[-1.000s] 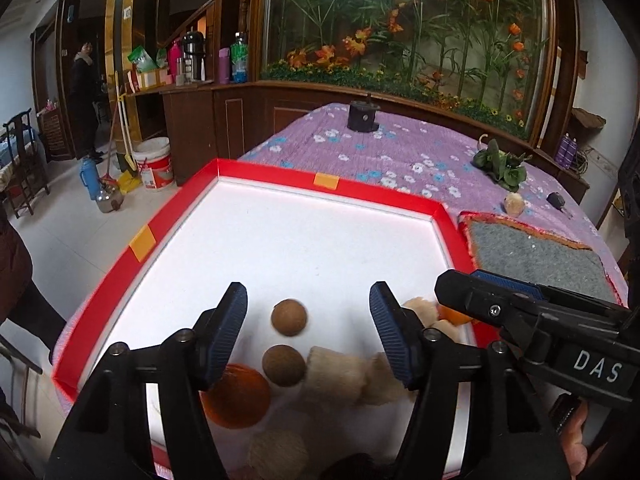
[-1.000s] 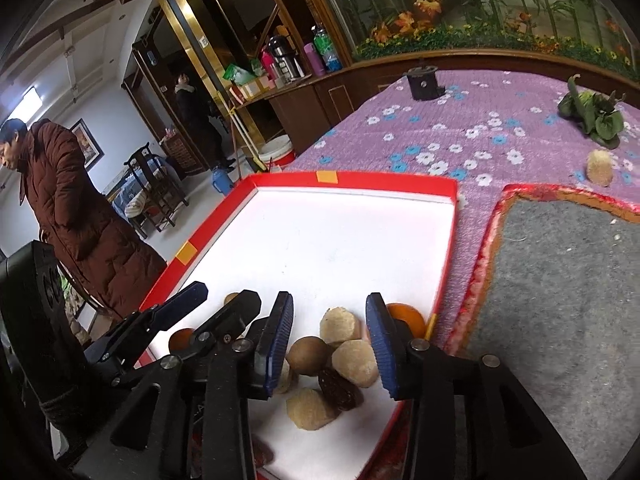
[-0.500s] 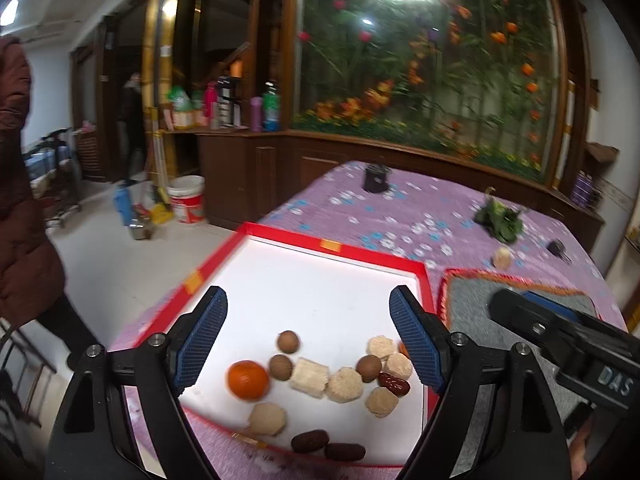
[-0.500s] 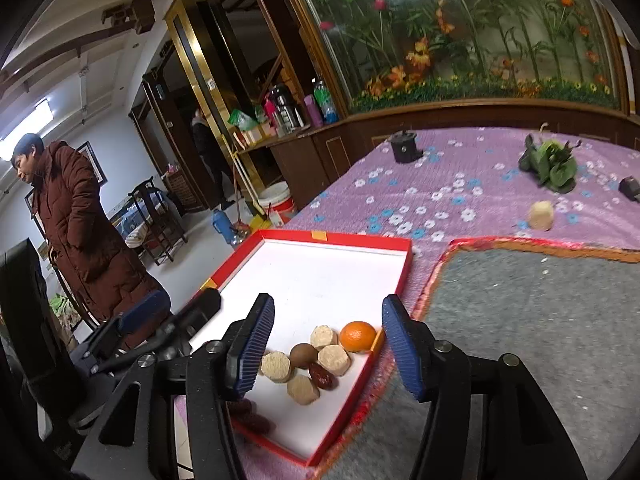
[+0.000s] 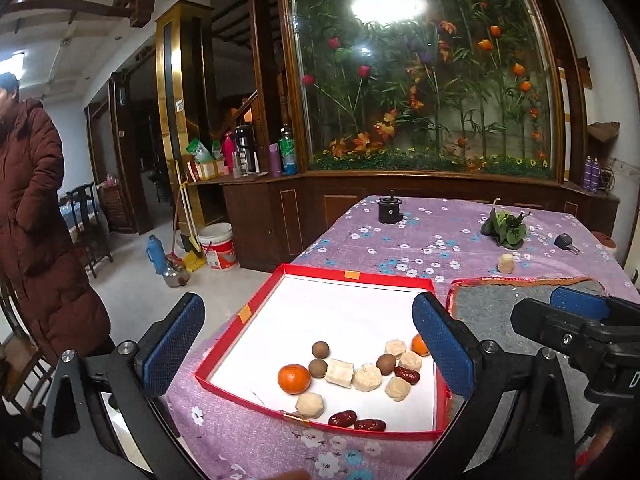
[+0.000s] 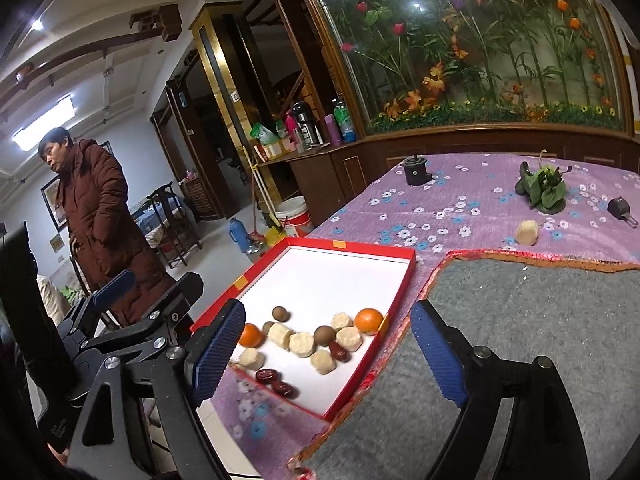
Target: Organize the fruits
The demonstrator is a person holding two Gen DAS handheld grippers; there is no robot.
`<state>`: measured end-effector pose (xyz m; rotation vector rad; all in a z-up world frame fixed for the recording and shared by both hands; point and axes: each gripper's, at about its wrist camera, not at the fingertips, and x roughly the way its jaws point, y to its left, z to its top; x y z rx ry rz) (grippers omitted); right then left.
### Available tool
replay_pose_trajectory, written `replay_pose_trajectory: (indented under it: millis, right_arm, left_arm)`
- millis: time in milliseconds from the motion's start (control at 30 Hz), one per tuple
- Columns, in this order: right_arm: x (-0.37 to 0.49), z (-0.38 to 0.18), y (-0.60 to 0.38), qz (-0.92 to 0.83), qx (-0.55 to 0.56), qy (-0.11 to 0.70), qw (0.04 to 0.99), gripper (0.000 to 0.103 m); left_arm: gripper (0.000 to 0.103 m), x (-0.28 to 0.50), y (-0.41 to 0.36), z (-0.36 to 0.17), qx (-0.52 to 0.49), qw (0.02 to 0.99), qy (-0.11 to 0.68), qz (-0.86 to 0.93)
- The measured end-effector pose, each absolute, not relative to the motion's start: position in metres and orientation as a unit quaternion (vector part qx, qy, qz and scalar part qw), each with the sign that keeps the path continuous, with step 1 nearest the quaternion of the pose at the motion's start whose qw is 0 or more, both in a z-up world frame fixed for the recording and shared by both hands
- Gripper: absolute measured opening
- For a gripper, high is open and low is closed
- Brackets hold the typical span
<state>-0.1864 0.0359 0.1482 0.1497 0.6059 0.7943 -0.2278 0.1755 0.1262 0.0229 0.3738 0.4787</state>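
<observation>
We hold both grippers high and back from the red tray, each with its jaws spread wide and gripping nothing. The fruits lie bunched in the tray's near half, ahead of and below us. The left gripper looks straight down on the cluster, framing it between its fingers, so we judge it the nearer. The right gripper sits over the grey mat, with the fruits off to its left; the nearest is an orange by the tray's right wall.
</observation>
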Motion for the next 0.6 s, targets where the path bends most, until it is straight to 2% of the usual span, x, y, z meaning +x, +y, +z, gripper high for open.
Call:
replay_pose_trajectory:
  millis: [300, 600]
  right_arm:
    - [-0.195, 0.163, 0.030, 0.365, 0.061, 0.265, 0.891, 0.087]
    - [-0.196, 0.166, 0.041, 0.363, 0.050, 0.261, 0.893, 0.087]
  left_arm:
    - [0.103, -0.245, 0.185, 0.138, -0.046, 0.954, 0.199, 0.217]
    - [0.103, -0.248, 0.184, 0.141, -0.018, 0.956, 0.202, 0.213]
